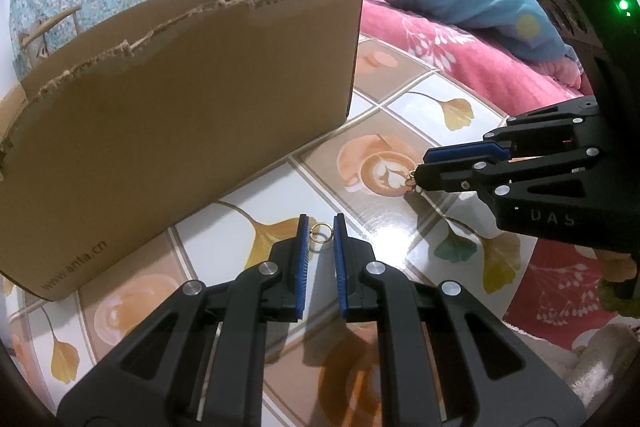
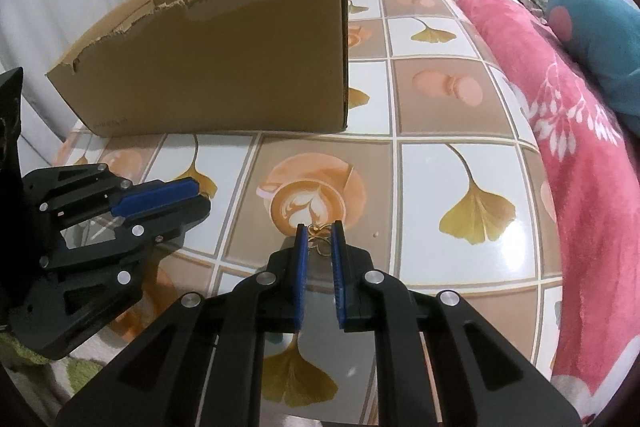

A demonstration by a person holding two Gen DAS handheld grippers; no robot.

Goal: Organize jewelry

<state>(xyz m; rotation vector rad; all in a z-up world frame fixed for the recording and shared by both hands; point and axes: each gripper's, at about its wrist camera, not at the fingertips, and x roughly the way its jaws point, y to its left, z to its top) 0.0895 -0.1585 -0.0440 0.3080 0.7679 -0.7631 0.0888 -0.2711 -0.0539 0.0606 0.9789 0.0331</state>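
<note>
Left gripper point(image 1: 321, 227) pitched down toward the tabletop, black linkage arms spread, blue pads standing parallel with a narrow gap; a small gold ring point(image 1: 321, 231) sits between the tips, contact with the pads not resolvable. Right gripper point(image 2: 320, 233) likewise angled down, jaws narrowed, tips pinching a gold ornament point(image 2: 319, 239). In the left wrist view it enters from the right side, tips well apart from the left gripper's.
</note>
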